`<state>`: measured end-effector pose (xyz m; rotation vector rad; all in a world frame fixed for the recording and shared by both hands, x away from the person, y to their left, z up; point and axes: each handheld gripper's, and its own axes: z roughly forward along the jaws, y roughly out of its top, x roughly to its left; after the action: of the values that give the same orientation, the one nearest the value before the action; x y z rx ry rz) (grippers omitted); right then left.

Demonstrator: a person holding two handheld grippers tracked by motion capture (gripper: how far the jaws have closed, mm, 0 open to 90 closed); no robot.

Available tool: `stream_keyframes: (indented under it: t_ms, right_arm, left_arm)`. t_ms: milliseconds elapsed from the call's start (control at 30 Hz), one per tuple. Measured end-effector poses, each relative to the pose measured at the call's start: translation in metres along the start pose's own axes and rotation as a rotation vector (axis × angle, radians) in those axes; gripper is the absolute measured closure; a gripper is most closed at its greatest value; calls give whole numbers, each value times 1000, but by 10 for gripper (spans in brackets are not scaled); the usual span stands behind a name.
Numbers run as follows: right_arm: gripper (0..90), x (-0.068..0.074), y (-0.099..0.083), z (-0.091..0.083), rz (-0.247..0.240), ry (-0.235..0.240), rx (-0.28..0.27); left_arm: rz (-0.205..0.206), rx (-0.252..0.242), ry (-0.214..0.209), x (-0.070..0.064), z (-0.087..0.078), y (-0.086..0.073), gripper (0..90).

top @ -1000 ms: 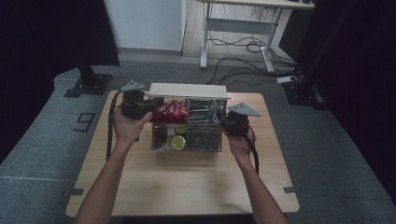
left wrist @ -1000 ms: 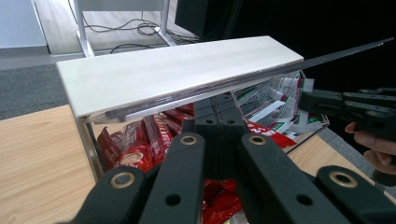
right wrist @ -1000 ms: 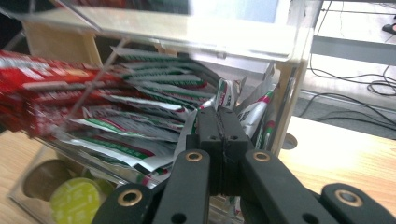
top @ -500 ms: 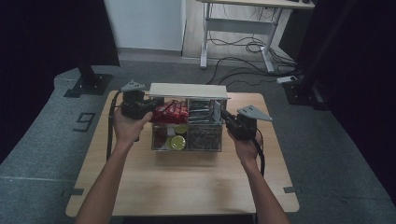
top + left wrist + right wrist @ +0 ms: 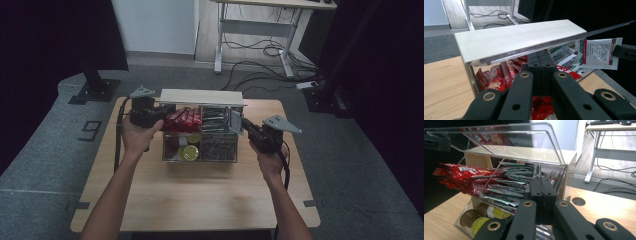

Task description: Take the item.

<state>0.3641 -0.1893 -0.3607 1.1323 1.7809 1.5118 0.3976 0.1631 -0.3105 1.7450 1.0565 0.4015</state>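
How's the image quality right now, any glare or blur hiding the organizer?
High view: dim, dark surround, organizer small but readable. Left gripper view: sharp on the white top board, fingers soft. Right gripper view: reflections on the raised clear lid; red sachets sharp.

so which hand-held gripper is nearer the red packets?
Left. The left hand-held gripper sits right at the red packets at the organizer's left end. The right hand-held gripper is at the organizer's right end, holding a white sachet, with the green-striped sachets between.
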Motion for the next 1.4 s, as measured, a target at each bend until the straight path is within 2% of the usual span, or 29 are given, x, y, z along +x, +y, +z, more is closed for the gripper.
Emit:
stream_keyframes:
  t_ms: [500,967,1400]
  right_arm:
    - [900,-6,3,-8,20,19,-4]
    - [900,-15,3,-31,31,28,-32]
    - [900,-27,-4,-56,49,21,-56]
  left_arm:
    - [1,0,3,0,0,0,898]
    - [2,2,6,-1,0,0,896]
    - [3,6,9,-1,0,1,893]
